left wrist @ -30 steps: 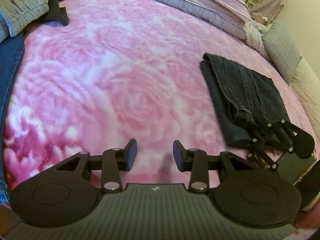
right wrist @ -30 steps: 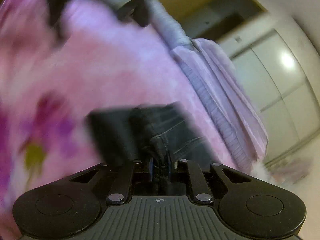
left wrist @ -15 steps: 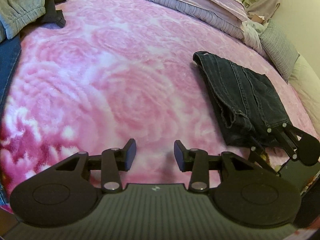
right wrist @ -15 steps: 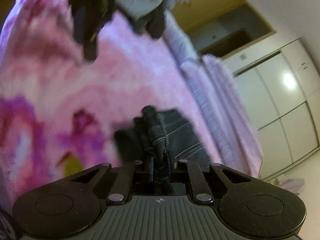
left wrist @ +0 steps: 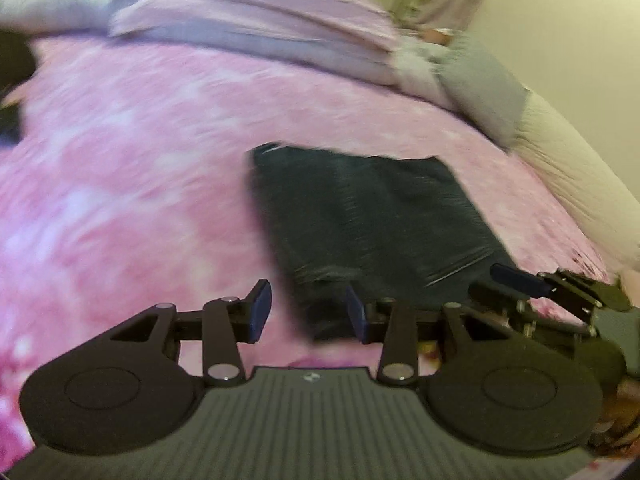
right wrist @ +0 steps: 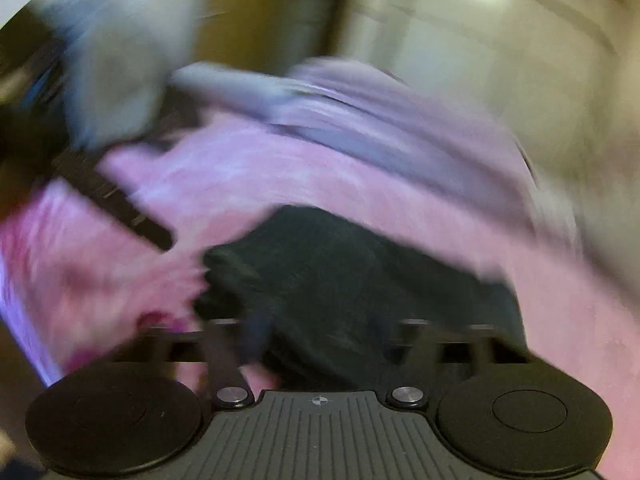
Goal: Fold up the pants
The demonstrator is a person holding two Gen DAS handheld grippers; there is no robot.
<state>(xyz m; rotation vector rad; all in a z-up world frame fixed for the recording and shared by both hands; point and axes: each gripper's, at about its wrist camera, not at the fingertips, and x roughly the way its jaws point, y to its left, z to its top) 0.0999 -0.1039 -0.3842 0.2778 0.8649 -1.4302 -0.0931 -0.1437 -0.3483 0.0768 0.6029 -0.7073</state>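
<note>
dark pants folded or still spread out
Folded: the dark pants lie as one compact rectangle on the pink blanket, no legs trailing out.

Folded pants (left wrist: 372, 216) on blanket (left wrist: 132, 184), pillows (left wrist: 256, 20) behind.

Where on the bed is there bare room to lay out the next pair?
Widest free patch: the pink blanket left of the folded dark pants, running up to the lilac bedding at the far edge. A narrower strip lies between the pants and the grey pillow. Crowded: the near right corner, where the right claw sits open beside the pants.
</note>
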